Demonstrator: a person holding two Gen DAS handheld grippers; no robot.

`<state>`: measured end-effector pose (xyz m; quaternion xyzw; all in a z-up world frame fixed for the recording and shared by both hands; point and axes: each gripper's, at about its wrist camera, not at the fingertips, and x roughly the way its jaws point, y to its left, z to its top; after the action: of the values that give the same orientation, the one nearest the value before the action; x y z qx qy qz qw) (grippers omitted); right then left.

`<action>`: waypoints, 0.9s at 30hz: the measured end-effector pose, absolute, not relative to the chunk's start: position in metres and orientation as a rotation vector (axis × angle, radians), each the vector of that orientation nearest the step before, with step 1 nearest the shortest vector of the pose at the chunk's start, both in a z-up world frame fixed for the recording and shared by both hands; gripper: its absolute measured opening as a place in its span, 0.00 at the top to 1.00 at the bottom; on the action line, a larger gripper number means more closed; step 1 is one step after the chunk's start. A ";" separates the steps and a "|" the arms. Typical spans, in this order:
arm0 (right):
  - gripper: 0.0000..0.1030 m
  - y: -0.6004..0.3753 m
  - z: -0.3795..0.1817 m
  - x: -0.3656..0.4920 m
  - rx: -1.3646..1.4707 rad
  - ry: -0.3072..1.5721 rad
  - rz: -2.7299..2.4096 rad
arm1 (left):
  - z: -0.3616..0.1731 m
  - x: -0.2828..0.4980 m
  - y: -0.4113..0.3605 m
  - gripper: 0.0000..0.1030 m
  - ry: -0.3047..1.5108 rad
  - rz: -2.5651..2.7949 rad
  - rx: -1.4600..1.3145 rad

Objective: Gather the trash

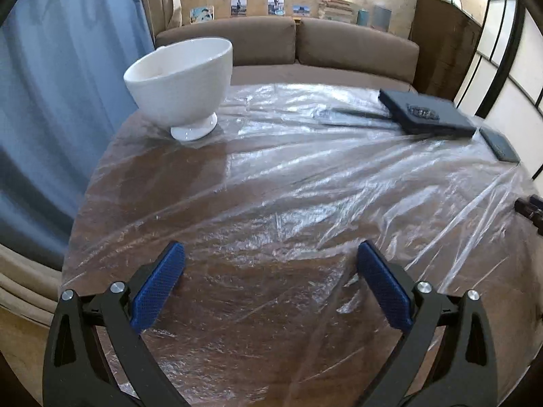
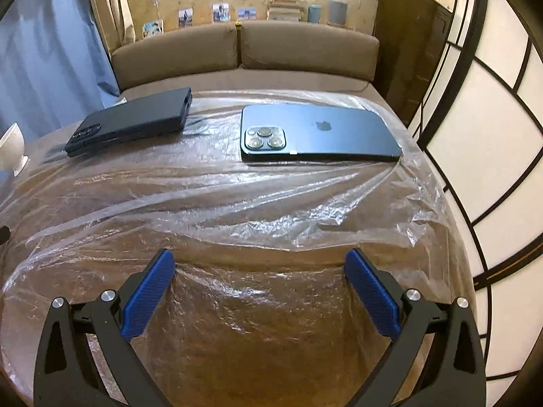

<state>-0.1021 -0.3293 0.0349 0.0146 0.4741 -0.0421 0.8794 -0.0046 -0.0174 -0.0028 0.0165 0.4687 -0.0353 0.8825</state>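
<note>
A crinkled sheet of clear plastic film (image 1: 305,183) (image 2: 237,196) lies spread over the brown round table (image 1: 203,305) (image 2: 244,339). A white footed bowl (image 1: 181,83) stands on it at the far left; its edge shows in the right wrist view as well (image 2: 12,149). My left gripper (image 1: 271,254) hovers open over the film near the front edge, nothing between its blue pads. My right gripper (image 2: 259,261) is open too, low over the film, with empty fingers.
A black-cased phone (image 1: 427,113) (image 2: 132,122) and a blue phone (image 2: 315,134) (image 1: 500,142) lie face down on the film at the far side. A brown sofa (image 2: 244,51) stands behind the table, blue curtain (image 1: 51,101) left, a paper screen (image 2: 492,135) right.
</note>
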 end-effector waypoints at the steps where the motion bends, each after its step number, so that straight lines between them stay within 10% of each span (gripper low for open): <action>1: 0.04 -0.329 0.035 -0.102 0.030 0.988 -0.088 | -0.002 -0.005 -0.017 0.01 0.975 -0.072 0.032; 27: 0.04 -0.327 0.038 -0.102 0.028 0.989 -0.089 | -0.002 -0.006 -0.016 0.01 0.976 -0.074 0.031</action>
<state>-0.1015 -0.3270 0.0377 0.0132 0.4742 -0.0427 0.8793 -0.0061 -0.0163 -0.0016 0.0149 0.4688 -0.0354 0.8825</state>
